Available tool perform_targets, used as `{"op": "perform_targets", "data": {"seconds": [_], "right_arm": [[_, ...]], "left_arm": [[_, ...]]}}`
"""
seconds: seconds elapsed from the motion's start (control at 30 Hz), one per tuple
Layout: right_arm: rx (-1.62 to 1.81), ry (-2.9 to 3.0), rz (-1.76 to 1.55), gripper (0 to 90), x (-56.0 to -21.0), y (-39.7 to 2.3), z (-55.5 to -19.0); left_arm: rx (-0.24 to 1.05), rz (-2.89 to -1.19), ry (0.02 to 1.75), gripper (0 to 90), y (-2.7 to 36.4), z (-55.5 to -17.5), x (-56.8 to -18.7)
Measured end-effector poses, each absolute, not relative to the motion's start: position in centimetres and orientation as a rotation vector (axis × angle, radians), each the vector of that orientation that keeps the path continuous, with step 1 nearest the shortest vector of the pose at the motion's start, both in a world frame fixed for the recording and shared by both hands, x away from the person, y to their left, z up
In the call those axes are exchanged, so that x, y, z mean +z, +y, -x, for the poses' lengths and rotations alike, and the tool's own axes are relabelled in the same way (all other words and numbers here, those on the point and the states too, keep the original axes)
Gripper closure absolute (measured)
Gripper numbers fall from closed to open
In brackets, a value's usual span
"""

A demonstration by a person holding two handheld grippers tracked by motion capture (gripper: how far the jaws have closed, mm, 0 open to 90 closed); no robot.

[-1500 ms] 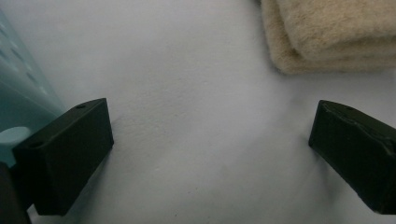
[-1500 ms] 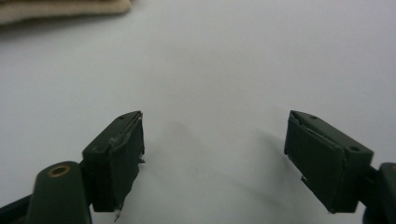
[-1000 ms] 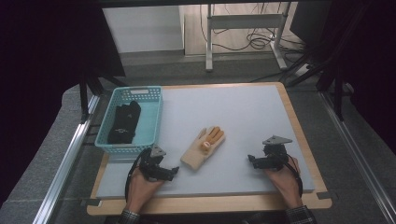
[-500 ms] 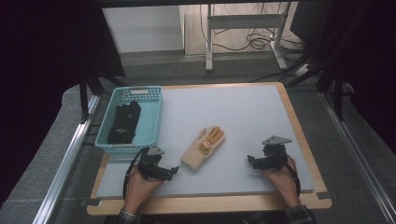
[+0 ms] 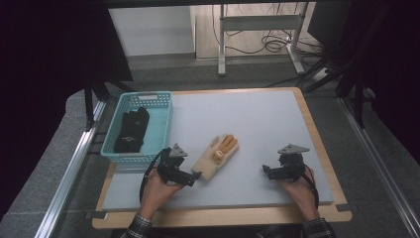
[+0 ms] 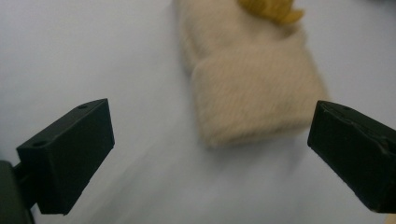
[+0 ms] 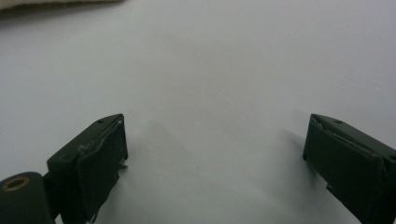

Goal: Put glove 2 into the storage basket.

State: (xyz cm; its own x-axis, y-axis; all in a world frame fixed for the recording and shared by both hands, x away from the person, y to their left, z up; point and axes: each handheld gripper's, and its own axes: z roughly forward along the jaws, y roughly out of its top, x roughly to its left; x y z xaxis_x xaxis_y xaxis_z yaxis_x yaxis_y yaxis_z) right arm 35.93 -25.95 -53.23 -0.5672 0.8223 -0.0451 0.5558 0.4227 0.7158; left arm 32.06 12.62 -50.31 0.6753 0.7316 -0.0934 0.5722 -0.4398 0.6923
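High view puts the cream glove (image 5: pixel 216 157) at frame centre on the tabletop (image 5: pixel 257 119), long axis running lower left to upper right; the left gripper (image 5: pixel 194 176), jaws wide, sits at its cuff, nearer than the wide-open right gripper (image 5: pixel 266 171).

The pale surface (image 5: pixel 257 119) is lit evenly from above while its surroundings fall into near-black, the high view is sharp but grainy, and both gripper views are soft, with the cream glove (image 6: pixel 252 98) blurred and faint shadows under the tongs' black jaws.
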Motion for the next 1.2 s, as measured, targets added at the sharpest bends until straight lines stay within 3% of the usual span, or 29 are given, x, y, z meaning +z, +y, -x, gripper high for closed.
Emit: {"op": "perform_targets", "data": {"seconds": [0.47,0.83,1.0,1.2], "right_arm": [[0.937,2.292,-1.175,6.3,-53.2,-26.0,-35.9],[0.936,2.291,-1.176,6.3,-53.2,-26.0,-35.9],[0.936,2.291,-1.175,6.3,-53.2,-26.0,-35.9],[0.936,2.291,-1.173,6.3,-53.2,-26.0,-35.9]], "left_arm": [[0.217,-2.24,0.986,0.0,6.9,-36.3,-50.3],[0.258,-2.326,1.025,3.1,4.9,-38.1,-52.1],[0.262,-2.359,1.004,17.6,4.4,-37.8,-52.5],[0.254,-2.373,1.0,42.7,4.2,-37.4,-51.9]]}}
